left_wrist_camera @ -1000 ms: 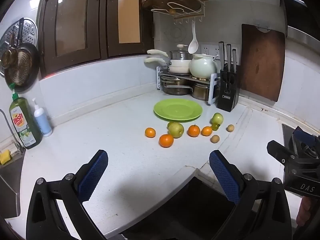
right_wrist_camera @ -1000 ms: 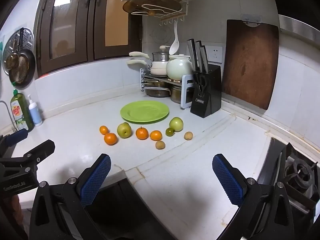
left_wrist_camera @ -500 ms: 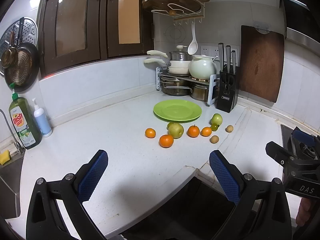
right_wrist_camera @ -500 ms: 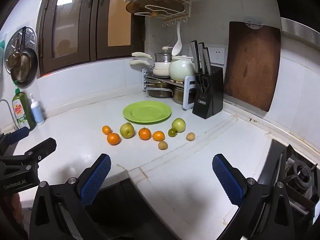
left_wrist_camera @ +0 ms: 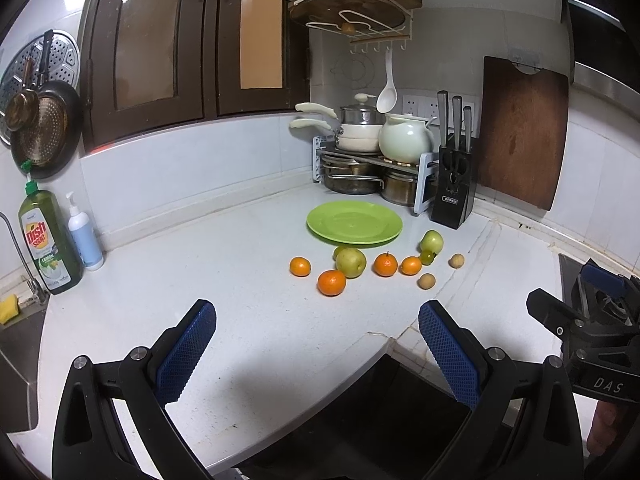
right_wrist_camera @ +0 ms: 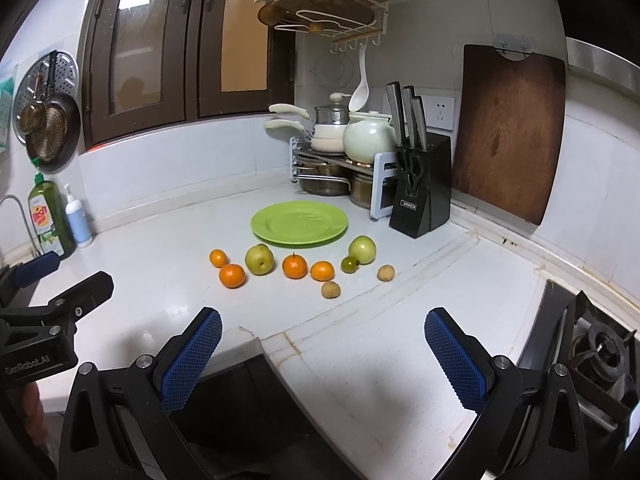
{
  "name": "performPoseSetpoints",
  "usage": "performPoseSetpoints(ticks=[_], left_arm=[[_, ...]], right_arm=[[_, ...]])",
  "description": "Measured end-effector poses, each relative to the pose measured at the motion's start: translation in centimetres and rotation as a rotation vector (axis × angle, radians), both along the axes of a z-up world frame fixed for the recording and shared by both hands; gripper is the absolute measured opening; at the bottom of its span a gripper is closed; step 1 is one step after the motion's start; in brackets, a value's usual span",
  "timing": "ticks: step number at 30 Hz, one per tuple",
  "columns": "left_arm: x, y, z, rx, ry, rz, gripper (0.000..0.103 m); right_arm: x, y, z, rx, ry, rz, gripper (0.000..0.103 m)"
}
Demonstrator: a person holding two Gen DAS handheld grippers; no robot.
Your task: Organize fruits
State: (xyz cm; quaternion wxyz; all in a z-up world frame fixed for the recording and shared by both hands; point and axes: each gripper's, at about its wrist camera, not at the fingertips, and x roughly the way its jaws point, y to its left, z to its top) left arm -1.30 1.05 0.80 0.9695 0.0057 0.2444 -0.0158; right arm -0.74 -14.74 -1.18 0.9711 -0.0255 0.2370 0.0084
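Green plate (left_wrist_camera: 354, 224) sits bare on the white tabletop (left_wrist_camera: 240, 280); all fruit lies loose just in front of the plate: four oranges (left_wrist_camera: 331, 282), two green apples (left_wrist_camera: 351, 262), a small lime (left_wrist_camera: 427, 256) and two small brown fruits (left_wrist_camera: 426, 280). Left tool (left_wrist_camera: 316, 350) and right tool (right_wrist_camera: 322, 352) both gape wide, holding nothing, well short of the plate. Judged: fruit is light, firm and round, apt to roll; best taken across the widest part, gently. The smallest pieces look fiddly.
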Motion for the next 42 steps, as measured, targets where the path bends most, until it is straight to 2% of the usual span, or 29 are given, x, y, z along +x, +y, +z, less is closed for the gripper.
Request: performPoseSetpoints(ticks=[42], left_arm=[[0.34,-0.78,0.40,0.003,0.003,-0.011,0.103]], right_arm=[[0.66,-0.33,0.35,0.010,0.002,0.012,0.102]])
